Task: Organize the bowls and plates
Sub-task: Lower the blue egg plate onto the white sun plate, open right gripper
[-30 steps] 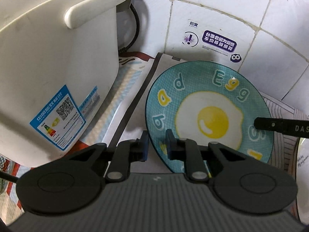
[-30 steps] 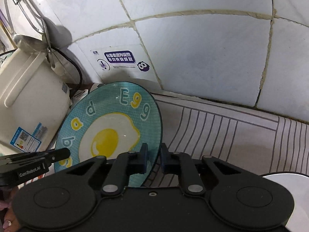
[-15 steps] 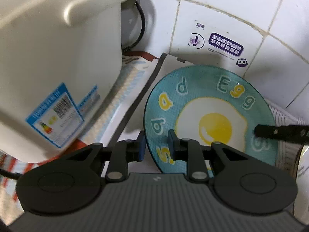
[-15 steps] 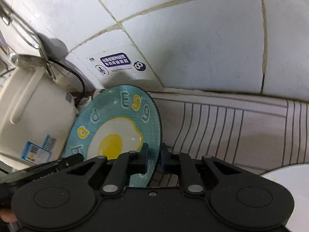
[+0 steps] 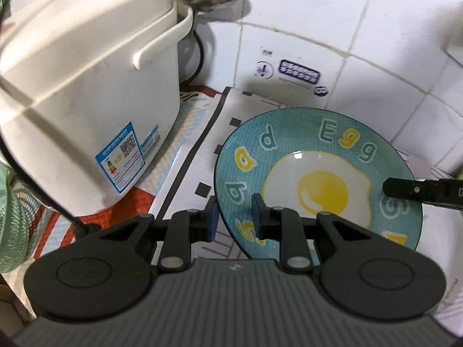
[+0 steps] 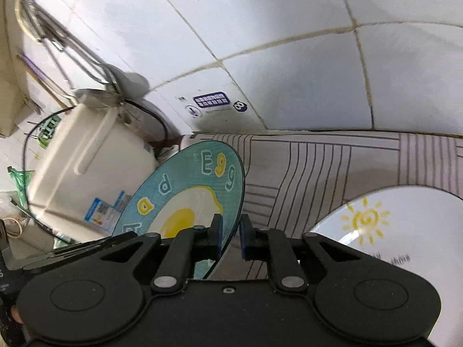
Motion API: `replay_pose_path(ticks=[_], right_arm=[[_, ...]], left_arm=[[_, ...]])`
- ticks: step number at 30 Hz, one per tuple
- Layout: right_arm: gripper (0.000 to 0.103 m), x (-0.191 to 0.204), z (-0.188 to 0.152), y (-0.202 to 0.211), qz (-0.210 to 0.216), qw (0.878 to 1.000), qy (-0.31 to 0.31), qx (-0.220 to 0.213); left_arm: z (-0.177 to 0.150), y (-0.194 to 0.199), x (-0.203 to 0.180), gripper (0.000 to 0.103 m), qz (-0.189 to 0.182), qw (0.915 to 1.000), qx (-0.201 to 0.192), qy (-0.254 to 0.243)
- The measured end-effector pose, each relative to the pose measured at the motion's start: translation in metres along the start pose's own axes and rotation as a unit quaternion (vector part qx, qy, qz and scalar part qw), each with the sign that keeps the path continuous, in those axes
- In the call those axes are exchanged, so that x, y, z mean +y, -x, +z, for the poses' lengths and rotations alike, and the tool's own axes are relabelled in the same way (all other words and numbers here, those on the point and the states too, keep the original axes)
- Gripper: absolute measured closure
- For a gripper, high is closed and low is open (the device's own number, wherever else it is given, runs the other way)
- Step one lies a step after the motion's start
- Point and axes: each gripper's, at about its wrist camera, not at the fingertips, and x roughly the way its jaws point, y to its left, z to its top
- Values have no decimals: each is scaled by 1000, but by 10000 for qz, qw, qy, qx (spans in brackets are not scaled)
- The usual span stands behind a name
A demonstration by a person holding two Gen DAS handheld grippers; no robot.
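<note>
A teal plate with a fried-egg picture and the word "Egg" (image 5: 315,179) is held up off the counter, tilted. My left gripper (image 5: 234,219) is shut on its left rim. My right gripper (image 6: 230,235) is shut on its right rim, and the plate shows edge-on in the right wrist view (image 6: 202,185). One right finger (image 5: 419,192) reaches over the plate from the right in the left wrist view. A white plate with a yellow sun drawing (image 6: 385,240) lies on the striped mat at the right.
A white rice cooker (image 5: 86,104) stands close at the left, with its black cord (image 5: 199,55) running behind. The tiled wall with a purple sticker (image 5: 298,72) is right behind the plate. A striped mat (image 6: 332,162) covers the counter. Ladles (image 6: 95,92) hang on the wall.
Both grippers have lifted the egg plate higher and pulled back from the wall. The rice cooker's top and the white sun plate have come into view.
</note>
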Motion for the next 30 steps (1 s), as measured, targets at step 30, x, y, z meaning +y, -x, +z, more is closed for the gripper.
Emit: replay_pose_path(ticks=[30], right_arm=[[84,-45,-73,163,-322,9949,-584,-752]], left_arm=[[-24,74,-96,81,-1033,9889,-7,-1068]])
